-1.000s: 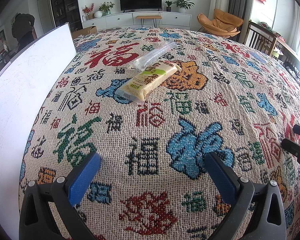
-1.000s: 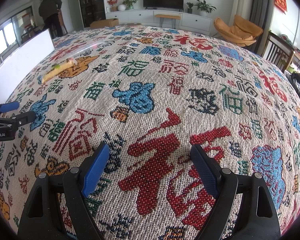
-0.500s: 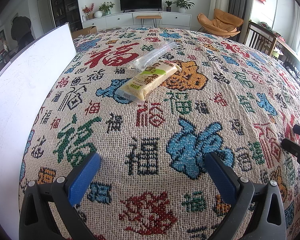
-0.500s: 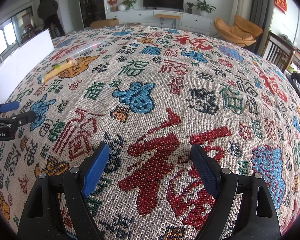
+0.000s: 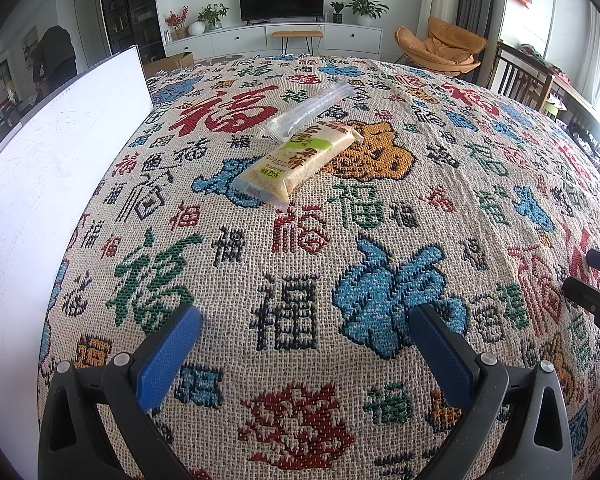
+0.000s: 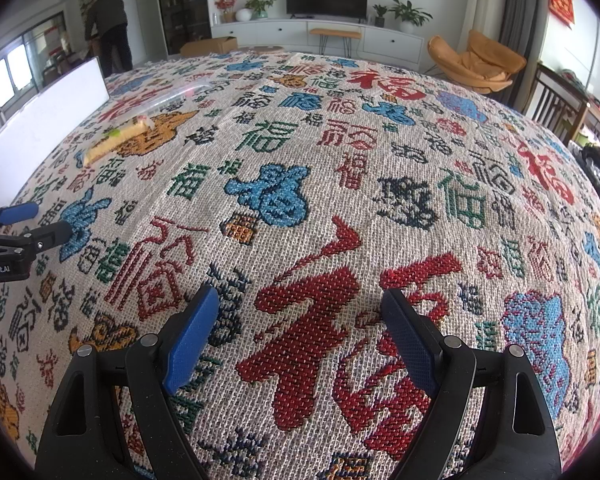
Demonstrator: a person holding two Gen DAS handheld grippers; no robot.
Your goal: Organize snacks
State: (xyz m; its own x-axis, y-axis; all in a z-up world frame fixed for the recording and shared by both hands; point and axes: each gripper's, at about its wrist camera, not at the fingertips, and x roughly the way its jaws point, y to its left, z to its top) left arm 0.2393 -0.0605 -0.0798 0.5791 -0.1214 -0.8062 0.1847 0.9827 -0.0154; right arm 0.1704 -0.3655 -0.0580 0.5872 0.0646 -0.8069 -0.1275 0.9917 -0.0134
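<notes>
Nothing's been grabbed yet. Both tools are just hanging low over the counter (image 5: 380, 208), which is draped in a woven cloth covered in colourful characters. The left gripper (image 5: 304, 332) has its fingers spread wide with nothing but cloth between them, and the right gripper (image 6: 300, 322) is the same, gaping open over a big red character.

The snack pack (image 5: 300, 160), a yellowish bar in a clear wrapper with a green label, lies flat toward the far left part of the counter, well apart from both tools. Touching its far end is a clear plastic sleeve (image 5: 312, 106), looks empty but hard to tell. A white board (image 5: 56, 160) stands along the left edge, probably a backdrop.

The left tool points almost straight at the pack, so it's likely the one to go for it. The right one sits off to the side, probably waiting out of the way.
</notes>
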